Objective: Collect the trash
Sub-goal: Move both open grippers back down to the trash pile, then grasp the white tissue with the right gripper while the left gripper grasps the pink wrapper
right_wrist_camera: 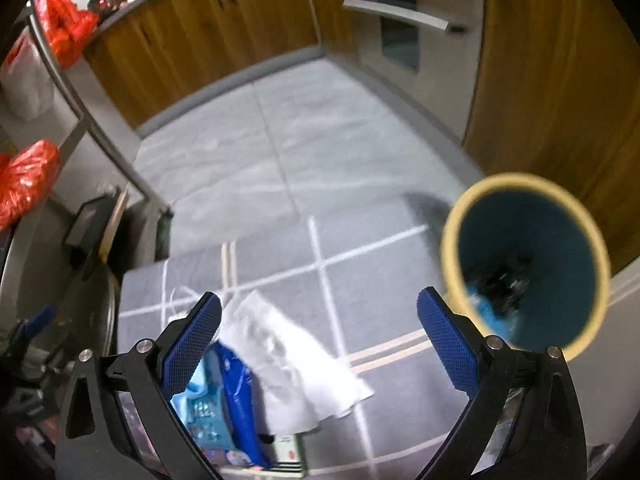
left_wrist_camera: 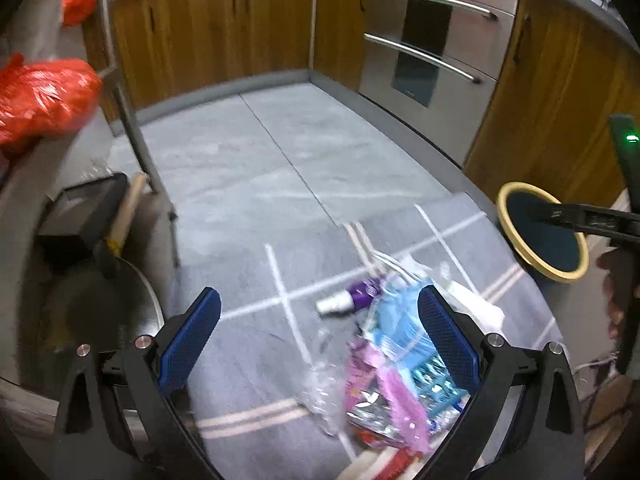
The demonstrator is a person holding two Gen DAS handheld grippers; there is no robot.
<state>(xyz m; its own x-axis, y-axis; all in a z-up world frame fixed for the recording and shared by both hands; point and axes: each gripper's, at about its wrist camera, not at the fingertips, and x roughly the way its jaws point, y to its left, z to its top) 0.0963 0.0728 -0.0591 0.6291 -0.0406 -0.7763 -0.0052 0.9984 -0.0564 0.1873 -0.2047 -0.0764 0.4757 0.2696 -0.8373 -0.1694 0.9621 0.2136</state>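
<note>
Trash lies on a grey mat with white lines. In the left wrist view I see a purple-and-white cup on its side, a clear plastic wrapper, and pink and blue packets. My left gripper is open above them, holding nothing. In the right wrist view a white crumpled tissue and blue packets lie below my open right gripper. A blue bin with a yellow rim stands at the right, with some trash inside; it also shows in the left wrist view.
Wooden cabinets and a steel oven line the far side. A metal rack with red bags stands at left, with a steel pot lid beneath. Grey floor tiles lie beyond the mat.
</note>
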